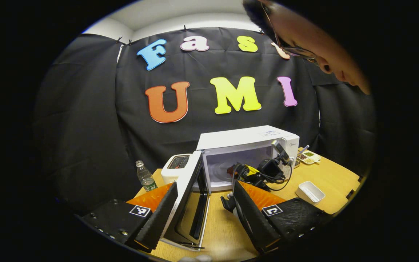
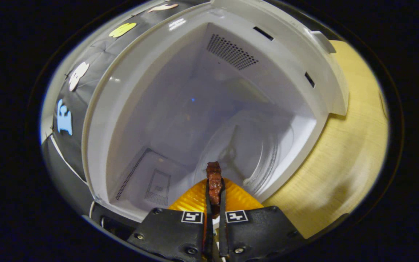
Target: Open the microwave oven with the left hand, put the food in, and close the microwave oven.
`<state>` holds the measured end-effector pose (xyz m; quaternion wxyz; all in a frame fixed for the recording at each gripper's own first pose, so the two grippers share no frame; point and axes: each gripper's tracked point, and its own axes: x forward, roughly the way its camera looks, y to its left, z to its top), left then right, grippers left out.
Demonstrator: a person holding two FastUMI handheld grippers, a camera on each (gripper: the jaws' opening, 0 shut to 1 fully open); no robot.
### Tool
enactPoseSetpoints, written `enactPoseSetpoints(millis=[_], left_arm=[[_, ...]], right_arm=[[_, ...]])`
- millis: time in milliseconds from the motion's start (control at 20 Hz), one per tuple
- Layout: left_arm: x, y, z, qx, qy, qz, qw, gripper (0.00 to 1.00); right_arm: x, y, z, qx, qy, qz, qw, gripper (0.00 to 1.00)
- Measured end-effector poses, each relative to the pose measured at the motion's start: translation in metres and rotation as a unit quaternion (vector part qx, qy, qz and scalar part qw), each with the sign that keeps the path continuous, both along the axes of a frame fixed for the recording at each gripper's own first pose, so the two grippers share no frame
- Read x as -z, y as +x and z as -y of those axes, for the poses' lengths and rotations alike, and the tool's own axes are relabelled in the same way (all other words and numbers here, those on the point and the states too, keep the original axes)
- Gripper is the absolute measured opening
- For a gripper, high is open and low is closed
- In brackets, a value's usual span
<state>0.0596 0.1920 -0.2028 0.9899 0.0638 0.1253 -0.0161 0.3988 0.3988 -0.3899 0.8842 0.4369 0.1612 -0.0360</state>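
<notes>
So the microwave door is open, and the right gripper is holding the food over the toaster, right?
Not the toaster: the right gripper view shows the right gripper shut on the food at the microwave's open cavity. The door is open, as the left gripper view shows.

No legible word or number found on any object.
- Microwave (image 1: pixel 246 145), right of centre in left gripper view: small brand mark (image 1: pixel 291 144) at upper right of front, too small to read; sticker (image 1: pixel 269 133) on top, print illegible.
- Bottle (image 1: pixel 146 177), lower left: green label (image 1: pixel 150 187), unreadable.
- Left gripper (image 1: pixel 206 185): two square black-and-white coded markers (image 1: pixel 139 210), bottom of frame, no text.
- Right gripper (image 2: pixel 215 182): two such marker squares (image 2: pixel 192 217), bottom centre of right gripper view.
</notes>
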Motion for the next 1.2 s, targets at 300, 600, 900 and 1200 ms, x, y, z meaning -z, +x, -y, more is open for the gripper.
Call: enactPoseSetpoints(millis=[300, 600, 900, 1200], left_arm=[[-0.003, 0.006, -0.003, -0.004, -0.003, 0.009, 1.0, 0.95], [0.001, 0.005, -0.001, -0.007, -0.007, 0.006, 1.0, 0.95], [0.002, 0.003, 0.0, -0.01, -0.011, 0.009, 1.0, 0.95], [-0.008, 0.005, 0.0, -0.011, -0.008, 0.021, 1.0, 0.95]], right_arm=[[0.008, 0.014, 0.02, -0.002, -0.114, 0.004, 0.993, 0.14], [0.01, 0.008, 0.032, -0.019, -0.251, -0.001, 0.968, 0.47], [-0.006, -0.005, 0.046, -0.024, -0.314, 0.011, 0.949, 0.8], [-0.038, -0.03, 0.048, -0.05, -0.313, 0.033, 0.948, 0.97]])
